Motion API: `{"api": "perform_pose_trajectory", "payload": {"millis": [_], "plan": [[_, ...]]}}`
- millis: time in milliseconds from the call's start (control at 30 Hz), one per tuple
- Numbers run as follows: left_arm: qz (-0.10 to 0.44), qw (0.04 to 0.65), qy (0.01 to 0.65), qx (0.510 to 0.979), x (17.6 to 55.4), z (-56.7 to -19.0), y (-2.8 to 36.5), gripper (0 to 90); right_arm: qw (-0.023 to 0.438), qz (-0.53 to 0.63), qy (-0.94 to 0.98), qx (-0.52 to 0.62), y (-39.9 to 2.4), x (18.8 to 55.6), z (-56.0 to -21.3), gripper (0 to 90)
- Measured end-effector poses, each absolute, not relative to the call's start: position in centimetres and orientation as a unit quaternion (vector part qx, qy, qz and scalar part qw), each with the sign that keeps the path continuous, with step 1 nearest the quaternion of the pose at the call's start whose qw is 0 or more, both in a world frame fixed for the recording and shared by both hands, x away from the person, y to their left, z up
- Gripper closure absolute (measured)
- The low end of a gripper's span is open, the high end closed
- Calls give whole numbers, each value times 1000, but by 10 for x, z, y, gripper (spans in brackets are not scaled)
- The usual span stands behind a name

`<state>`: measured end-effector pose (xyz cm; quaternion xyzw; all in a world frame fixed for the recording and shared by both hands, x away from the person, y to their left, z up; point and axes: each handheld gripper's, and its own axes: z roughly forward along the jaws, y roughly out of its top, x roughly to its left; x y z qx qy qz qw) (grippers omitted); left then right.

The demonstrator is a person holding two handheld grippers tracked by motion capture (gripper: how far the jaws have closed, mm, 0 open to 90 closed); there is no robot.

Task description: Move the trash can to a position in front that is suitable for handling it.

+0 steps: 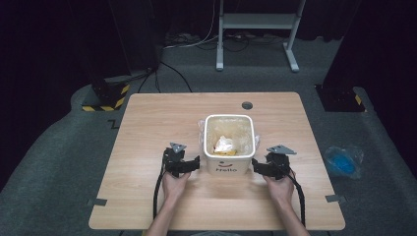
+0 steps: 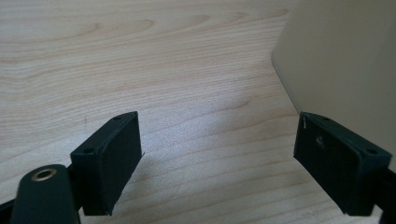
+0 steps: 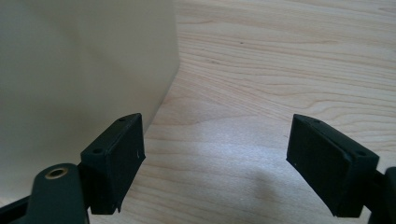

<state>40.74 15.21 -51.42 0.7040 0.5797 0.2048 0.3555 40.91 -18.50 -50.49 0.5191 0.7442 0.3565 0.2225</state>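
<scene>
A small white bin (image 1: 229,167) with "Hello" printed on its front stands at the middle of the wooden table (image 1: 147,123). It is lined with a clear bag and holds crumpled white paper (image 1: 224,143) and yellowish scraps. My left gripper (image 1: 189,165) rests open just left of the bin; in the left gripper view (image 2: 219,154) the bin wall (image 2: 341,60) is beside the right jaw. My right gripper (image 1: 263,168) rests open just right of the bin; in the right gripper view (image 3: 215,158) the bin wall (image 3: 79,79) is beside the left jaw. Nothing is between either pair of jaws.
A round cable hole (image 1: 247,105) is near the table's far edge. A blue item in a clear bag (image 1: 342,161) lies on the grey floor right of the table. A white stand (image 1: 255,34) and black posts with hazard tape (image 1: 105,96) are behind.
</scene>
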Motion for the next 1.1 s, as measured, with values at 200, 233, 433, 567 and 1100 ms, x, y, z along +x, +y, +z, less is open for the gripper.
{"api": "perform_pose_trajectory", "payload": {"millis": [200, 233, 433, 567, 1100], "plan": [[202, 359, 582, 701, 408, -515, 148, 152, 221, 358, 744, 519, -182, 409, -505, 189], [201, 360, 582, 701, 409, -514, 147, 152, 223, 358, 744, 519, -182, 408, -505, 191], [201, 350, 583, 705, 412, -513, 141, 151, 222, 357, 746, 517, -180, 407, -505, 192], [205, 352, 578, 707, 414, -510, 135, 148, 222, 358, 745, 517, -179, 407, -505, 198], [197, 365, 580, 701, 418, -508, 130, 157, 228, 360, 742, 517, -180, 408, -504, 224]]}}
